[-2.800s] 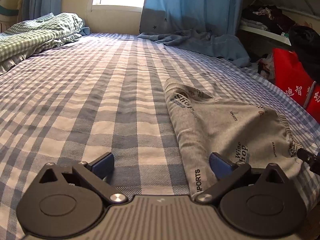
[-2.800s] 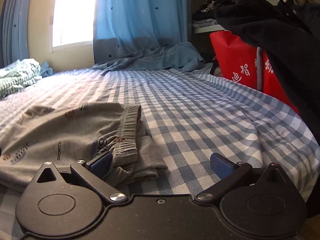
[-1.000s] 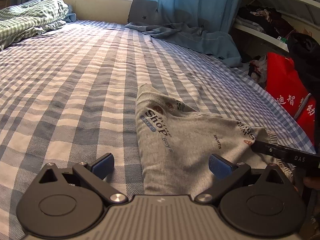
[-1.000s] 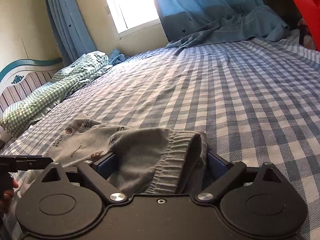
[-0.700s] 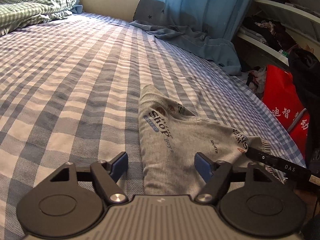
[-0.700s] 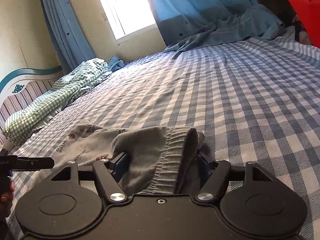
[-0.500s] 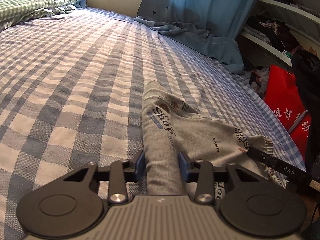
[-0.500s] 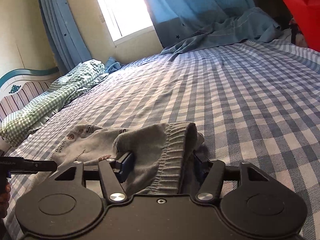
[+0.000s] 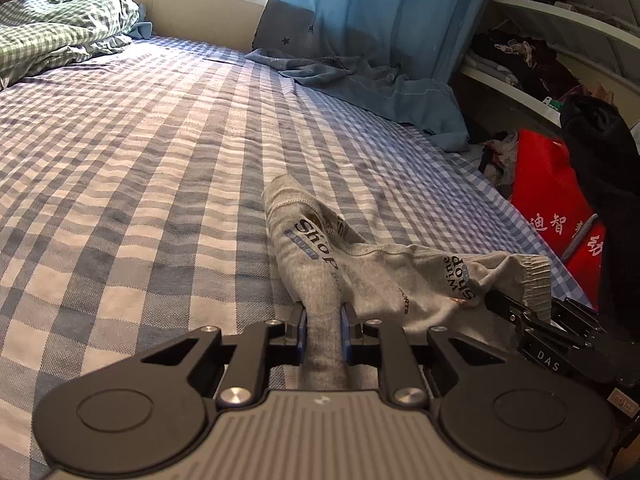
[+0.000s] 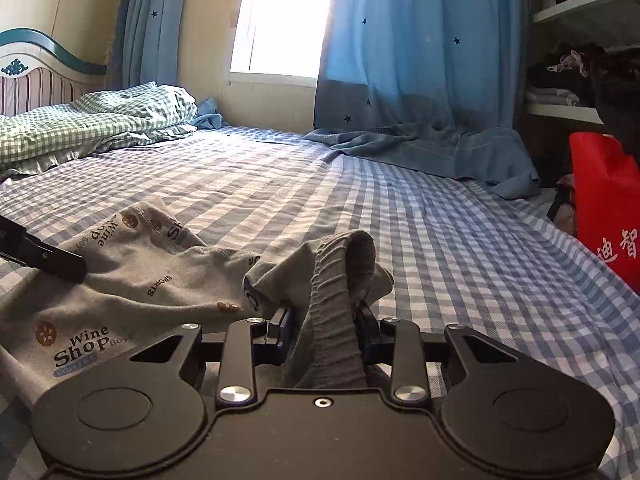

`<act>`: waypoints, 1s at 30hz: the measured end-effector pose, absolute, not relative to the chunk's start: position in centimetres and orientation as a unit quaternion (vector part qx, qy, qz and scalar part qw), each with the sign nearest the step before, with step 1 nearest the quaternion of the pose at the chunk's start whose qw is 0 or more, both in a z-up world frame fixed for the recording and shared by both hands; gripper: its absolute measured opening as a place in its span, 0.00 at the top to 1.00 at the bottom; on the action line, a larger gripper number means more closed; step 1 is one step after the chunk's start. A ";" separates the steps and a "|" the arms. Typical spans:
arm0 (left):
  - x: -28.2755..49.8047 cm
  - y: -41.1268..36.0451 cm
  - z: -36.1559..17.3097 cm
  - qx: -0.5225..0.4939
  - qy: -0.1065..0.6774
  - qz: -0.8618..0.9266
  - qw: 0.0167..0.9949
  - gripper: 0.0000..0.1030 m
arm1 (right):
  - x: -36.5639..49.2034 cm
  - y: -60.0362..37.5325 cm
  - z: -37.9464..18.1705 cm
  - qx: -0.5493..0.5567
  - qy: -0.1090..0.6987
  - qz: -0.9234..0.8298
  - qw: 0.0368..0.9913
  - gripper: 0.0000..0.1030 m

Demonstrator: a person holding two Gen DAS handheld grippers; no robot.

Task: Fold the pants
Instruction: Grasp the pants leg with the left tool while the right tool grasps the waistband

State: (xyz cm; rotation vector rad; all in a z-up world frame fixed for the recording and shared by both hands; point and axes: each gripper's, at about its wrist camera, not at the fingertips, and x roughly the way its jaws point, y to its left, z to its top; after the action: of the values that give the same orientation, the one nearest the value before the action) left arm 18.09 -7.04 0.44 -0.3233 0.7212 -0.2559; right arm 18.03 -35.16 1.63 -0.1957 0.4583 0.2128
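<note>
Grey printed pants (image 9: 360, 268) lie on the blue checked bed sheet (image 9: 140, 168) near its right edge. My left gripper (image 9: 323, 330) is shut on a bunched leg end of the pants. My right gripper (image 10: 326, 330) is shut on the ribbed waistband (image 10: 332, 280), which stands up between the fingers. The pants (image 10: 140, 272) stretch to the left in the right wrist view, where the left gripper's finger (image 10: 44, 258) shows. The right gripper's body (image 9: 552, 344) shows at the right in the left wrist view.
A green checked duvet (image 9: 60, 36) is heaped at the far left by the headboard (image 10: 36, 76). A blue curtain (image 9: 360, 60) trails onto the bed's far end. A red bag (image 9: 556, 204) and shelves (image 9: 560, 24) with clothes stand off the bed's right side.
Both grippers have closed on the pants: the left on the leg end, the right on the waistband. The fabric between them is now lifted and bunched.
</note>
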 end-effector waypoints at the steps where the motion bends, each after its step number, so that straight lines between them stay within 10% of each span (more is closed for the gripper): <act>1: 18.0 -6.9 0.7 -0.158 0.347 -0.127 0.916 0.83 | 17.9 -34.9 2.0 -0.099 0.223 0.106 0.964 0.68; 30: 22.2 17.7 5.7 -0.194 0.266 0.045 0.943 0.84 | 32.9 -5.1 6.4 -0.129 0.190 0.291 0.929 0.69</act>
State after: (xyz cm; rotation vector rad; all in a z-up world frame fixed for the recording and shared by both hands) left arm 22.20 17.65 5.73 -0.3955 0.5420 0.0919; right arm 32.88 -5.07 6.37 -0.2638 0.3890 0.5968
